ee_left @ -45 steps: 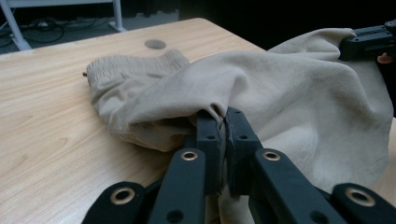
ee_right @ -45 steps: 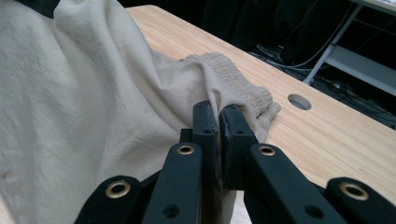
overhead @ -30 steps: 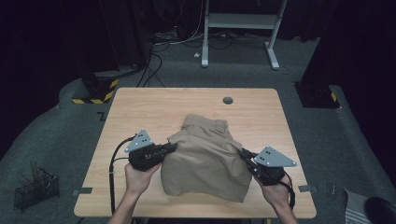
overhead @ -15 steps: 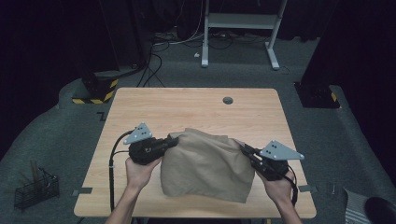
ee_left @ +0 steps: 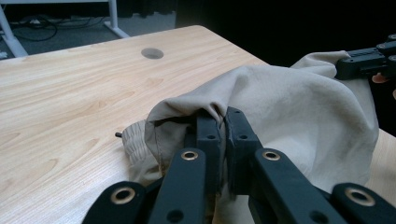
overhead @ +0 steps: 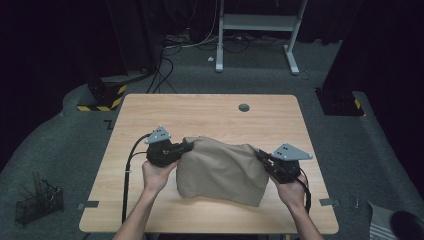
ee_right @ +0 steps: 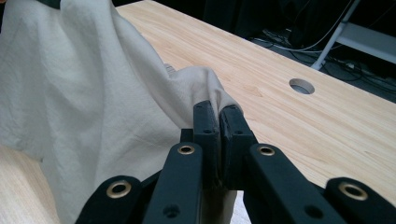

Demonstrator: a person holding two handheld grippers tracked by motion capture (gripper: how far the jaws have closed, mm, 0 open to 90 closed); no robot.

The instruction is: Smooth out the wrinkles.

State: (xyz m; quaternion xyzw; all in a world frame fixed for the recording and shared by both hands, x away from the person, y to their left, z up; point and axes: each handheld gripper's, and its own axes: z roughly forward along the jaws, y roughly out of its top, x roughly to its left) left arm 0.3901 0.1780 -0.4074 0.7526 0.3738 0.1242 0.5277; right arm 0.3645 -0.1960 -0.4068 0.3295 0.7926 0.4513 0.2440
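A beige cloth garment [overhead: 222, 170] lies bunched on the near half of the wooden table [overhead: 210, 115], hanging between my two grippers. My left gripper [overhead: 189, 146] is shut on the cloth's left edge; in the left gripper view its jaws pinch a fold of the fabric [ee_left: 280, 107], and an elastic hem with a drawstring tip [ee_left: 133, 142] rests on the wood. My right gripper [overhead: 259, 155] is shut on the cloth's right edge, and in the right gripper view the cloth [ee_right: 84, 79] drapes away from the clamped corner. The right gripper [ee_left: 369, 63] also shows far off in the left gripper view.
A round cable hole [overhead: 244, 107] sits near the table's far edge. Beyond the table stand a white desk frame [overhead: 260, 30] and loose cables on grey carpet. A small wire basket [overhead: 37, 202] rests on the floor at the left.
Both grippers have drawn toward the near edge and sunk a little, carrying the cloth with them. The cloth now lies lower and flatter than a second ago.
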